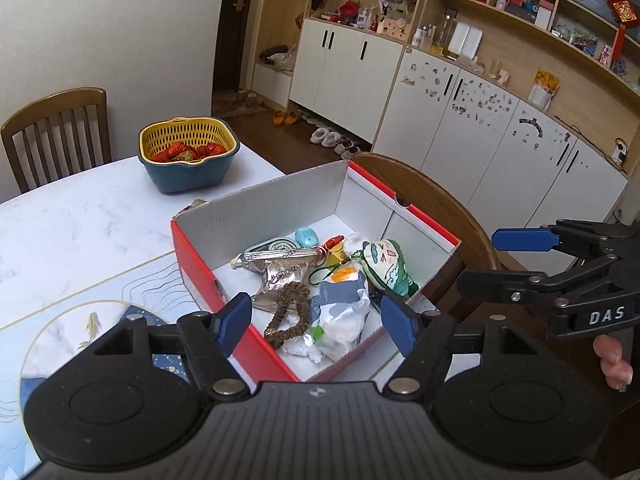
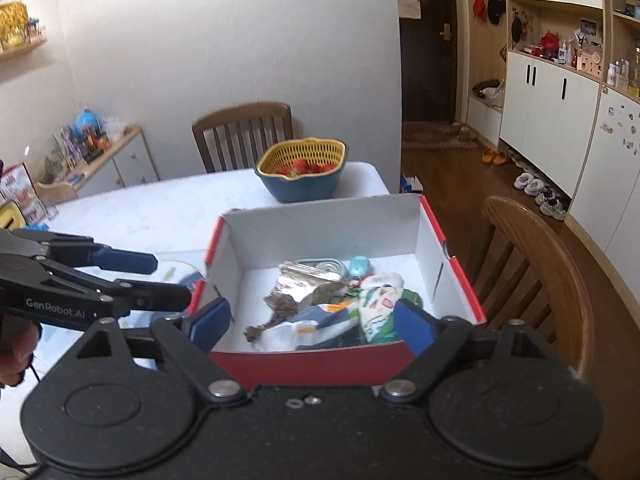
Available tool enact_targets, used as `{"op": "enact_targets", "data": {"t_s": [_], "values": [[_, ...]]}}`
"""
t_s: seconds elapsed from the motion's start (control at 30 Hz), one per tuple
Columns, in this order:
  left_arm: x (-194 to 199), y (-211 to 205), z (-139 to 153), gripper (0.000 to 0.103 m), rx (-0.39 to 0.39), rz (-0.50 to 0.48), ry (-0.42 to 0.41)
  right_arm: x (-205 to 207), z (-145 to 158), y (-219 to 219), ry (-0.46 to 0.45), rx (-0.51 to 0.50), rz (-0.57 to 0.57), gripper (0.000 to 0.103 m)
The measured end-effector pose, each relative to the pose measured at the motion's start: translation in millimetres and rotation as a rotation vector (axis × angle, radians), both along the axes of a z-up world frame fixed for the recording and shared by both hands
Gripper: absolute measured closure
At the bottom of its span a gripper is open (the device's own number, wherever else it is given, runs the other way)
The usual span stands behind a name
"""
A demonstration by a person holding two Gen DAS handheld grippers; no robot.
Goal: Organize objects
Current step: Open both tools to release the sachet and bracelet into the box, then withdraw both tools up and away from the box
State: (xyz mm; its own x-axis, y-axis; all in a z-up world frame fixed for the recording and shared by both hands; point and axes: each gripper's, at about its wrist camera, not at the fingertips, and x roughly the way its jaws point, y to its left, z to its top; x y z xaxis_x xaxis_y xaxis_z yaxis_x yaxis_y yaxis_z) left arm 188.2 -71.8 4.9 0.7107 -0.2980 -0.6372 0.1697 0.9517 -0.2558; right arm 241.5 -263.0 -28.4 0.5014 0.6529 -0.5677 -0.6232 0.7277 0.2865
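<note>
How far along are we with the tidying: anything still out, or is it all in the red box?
Mostly done, it seems: the red box on the table holds the silver packet, brown scrunchie and plush toy. Nothing in hand: left tool and right tool are open and empty above it. Only the strawberry basket sits outside.

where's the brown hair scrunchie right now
The brown scrunchie lies inside the red box, toward its near left side in the left wrist view, on a silver foil packet and beside a white and grey bag.

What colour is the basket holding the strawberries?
Yellow basket set in a dark blue bowl; clearest in the left wrist view.
</note>
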Motion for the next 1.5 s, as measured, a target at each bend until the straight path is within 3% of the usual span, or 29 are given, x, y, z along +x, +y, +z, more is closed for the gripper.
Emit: {"op": "enact_targets", "data": {"t_s": [0.07,0.2,0.3,0.37,1.17,1.5], "values": [[-5.4,2.1,2.2,0.032,0.006,0.002,-0.011,-9.2,3.5,-1.4,-0.019,0.018,-0.01,0.012],[-16.1,5.8,7.0,0.015,0.032,0.02,-0.037,-25.0,9.9,-2.8,-0.052,0.052,-0.031,0.006],[-22.5,10.2,9.0,0.012,0.04,0.032,-0.049,-35.2,13.8,-3.4,-0.066,0.073,-0.054,0.003],[-26.4,12.6,9.7,0.0,0.044,0.039,-0.058,-41.2,16.0,-3.5,-0.072,0.085,-0.067,0.001],[-65.0,31.3,9.9,0.0,0.057,0.077,-0.132,-93.4,20.7,16.9,-0.118,0.074,-0.135,0.001],[-65.2,39.6,5.6,0.0,0.049,0.079,-0.117,-99.1,16.9,23.9,-0.098,0.056,-0.152,0.001]]}}
